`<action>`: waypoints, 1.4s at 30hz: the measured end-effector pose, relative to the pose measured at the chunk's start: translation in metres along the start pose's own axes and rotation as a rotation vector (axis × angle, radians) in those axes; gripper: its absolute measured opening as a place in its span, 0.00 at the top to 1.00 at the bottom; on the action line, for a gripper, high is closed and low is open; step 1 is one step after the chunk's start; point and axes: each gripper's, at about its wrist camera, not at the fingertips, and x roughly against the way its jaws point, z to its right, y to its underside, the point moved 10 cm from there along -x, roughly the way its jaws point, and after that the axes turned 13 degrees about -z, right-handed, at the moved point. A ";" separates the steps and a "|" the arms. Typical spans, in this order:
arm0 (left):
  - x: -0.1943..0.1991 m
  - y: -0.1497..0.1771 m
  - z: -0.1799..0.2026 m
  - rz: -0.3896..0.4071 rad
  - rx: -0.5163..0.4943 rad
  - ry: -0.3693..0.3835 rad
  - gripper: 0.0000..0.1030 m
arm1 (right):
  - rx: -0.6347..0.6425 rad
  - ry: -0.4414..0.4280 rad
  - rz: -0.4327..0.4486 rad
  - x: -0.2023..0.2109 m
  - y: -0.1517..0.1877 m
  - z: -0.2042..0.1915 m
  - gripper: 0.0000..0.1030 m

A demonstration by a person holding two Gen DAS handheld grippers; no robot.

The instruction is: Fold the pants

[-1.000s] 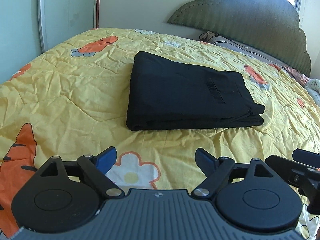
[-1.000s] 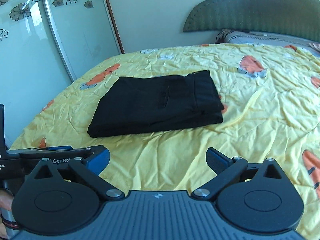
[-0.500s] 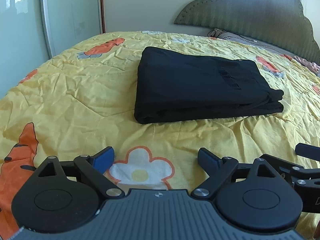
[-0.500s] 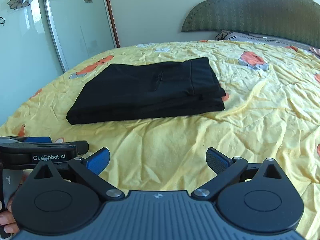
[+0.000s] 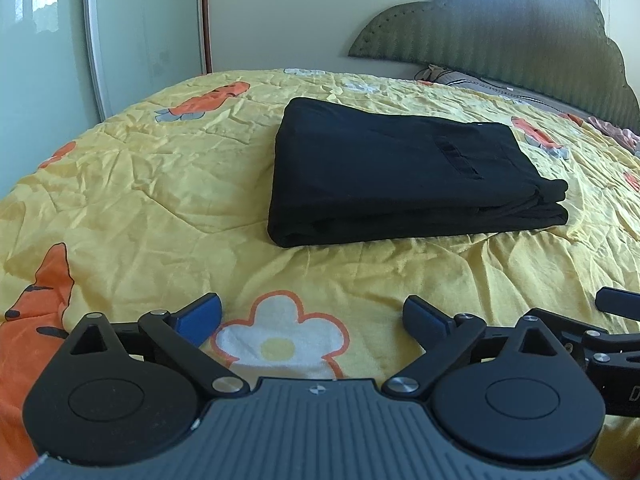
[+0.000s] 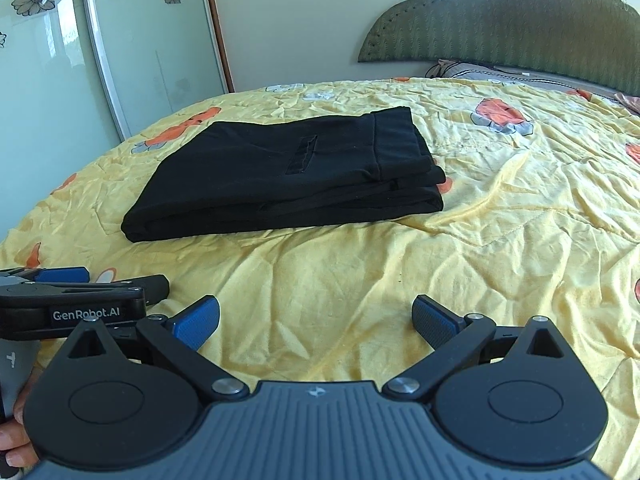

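— What fills the room?

— A bed under a crumpled yellow quilt printed with orange carrots and white flowers, and behind it a green padded headboard with a scalloped, studded edge. Glossy sliding doors with flower decals stand to the side.

— And the pants?

— The black pants lie folded into a flat, soft rectangle in the middle of the quilt, layered edges stacked at one end, a slit pocket on top.

— The tools?

— Both sit low, well short of the pants. The left gripper has just been opening; its jaws are spread wide with nothing between them. The right gripper is also spread, empty, blue ribbed pads showing.
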 end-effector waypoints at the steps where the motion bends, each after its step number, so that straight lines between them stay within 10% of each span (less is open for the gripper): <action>1: 0.000 0.000 0.000 0.001 -0.001 -0.001 0.03 | -0.001 0.004 -0.002 -0.001 0.000 0.001 0.00; 42: -0.001 0.000 0.000 0.001 -0.003 -0.003 0.01 | 0.048 0.077 -0.022 -0.006 0.003 0.006 0.00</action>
